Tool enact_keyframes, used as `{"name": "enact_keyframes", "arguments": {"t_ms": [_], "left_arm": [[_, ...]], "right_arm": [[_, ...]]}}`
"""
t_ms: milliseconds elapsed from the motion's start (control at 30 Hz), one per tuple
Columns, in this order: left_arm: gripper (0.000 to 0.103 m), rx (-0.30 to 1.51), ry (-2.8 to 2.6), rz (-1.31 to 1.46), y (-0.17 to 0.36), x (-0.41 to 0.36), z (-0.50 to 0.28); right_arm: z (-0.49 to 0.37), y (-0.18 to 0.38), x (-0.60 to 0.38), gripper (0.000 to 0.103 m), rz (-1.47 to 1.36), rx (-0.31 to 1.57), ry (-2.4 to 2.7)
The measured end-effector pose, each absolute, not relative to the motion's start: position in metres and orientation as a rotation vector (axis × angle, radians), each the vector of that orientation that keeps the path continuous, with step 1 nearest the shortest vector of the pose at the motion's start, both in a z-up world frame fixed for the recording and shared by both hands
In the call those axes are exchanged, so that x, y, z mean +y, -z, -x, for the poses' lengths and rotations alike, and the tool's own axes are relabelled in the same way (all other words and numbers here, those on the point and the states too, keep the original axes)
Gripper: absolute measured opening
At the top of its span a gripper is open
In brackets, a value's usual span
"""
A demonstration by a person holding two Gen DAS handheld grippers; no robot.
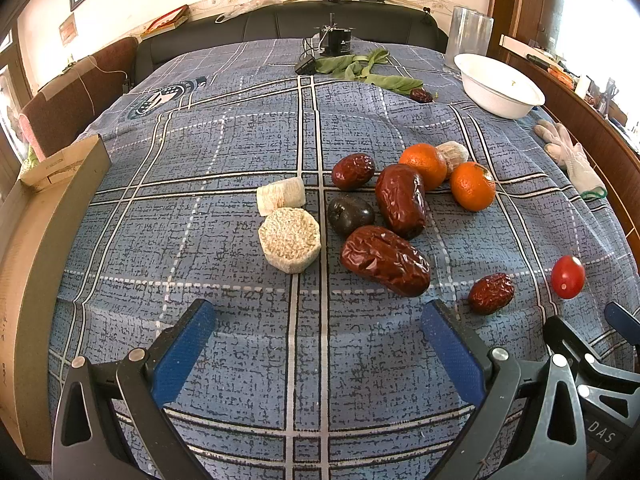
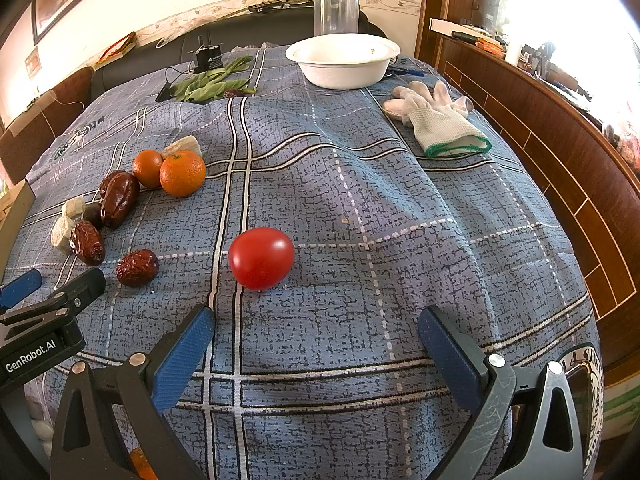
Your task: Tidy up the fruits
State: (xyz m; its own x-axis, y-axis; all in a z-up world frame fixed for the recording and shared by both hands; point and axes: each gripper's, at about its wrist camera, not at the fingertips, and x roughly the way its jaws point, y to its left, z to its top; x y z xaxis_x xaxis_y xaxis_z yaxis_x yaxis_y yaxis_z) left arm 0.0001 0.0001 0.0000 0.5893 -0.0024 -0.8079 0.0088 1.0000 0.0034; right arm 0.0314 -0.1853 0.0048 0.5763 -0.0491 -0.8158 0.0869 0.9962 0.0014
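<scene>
A pile of fruit lies on the blue plaid cloth: two oranges (image 1: 472, 186) (image 1: 425, 165), several red dates (image 1: 386, 260) (image 1: 401, 199), a dark plum (image 1: 350, 214) and pale rice cakes (image 1: 289, 239). A red cherry tomato (image 2: 261, 258) lies apart to the right, with a small date (image 2: 137, 267) near it. A white bowl (image 2: 344, 60) stands at the far side. My left gripper (image 1: 318, 330) is open, just short of the pile. My right gripper (image 2: 316, 332) is open, just short of the tomato. Both are empty.
A white glove (image 2: 438, 120) lies right of centre. Green leaves (image 2: 212, 84), a black device (image 2: 208, 58) and a clear cup (image 2: 335, 12) sit at the back. A cardboard box (image 1: 36, 248) stands at the left edge. A wooden ledge (image 2: 560, 128) runs along the right.
</scene>
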Motion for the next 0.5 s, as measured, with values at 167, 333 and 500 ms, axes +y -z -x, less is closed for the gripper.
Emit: {"name": "enact_keyframes", "arguments": {"t_ms": [167, 333, 500], "left_arm": [[0.103, 0.963, 0.048, -0.031, -0.0004, 0.0011, -0.0002], [0.103, 0.989, 0.077, -0.051, 0.0003, 0.0027, -0.0026], [0.103, 0.995, 0.113, -0.069, -0.0008, 0.0041, -0.0035]], "right_arm": [[-0.0315, -0.0049, -0.1854, 0.103, -0.044, 0.954, 0.079], [-0.0329, -0.0055, -0.1851, 0.103, -0.051, 0.982, 0.070], [-0.0270, -0.0049, -0.1886, 0.103, -0.068, 1.017, 0.091]]}}
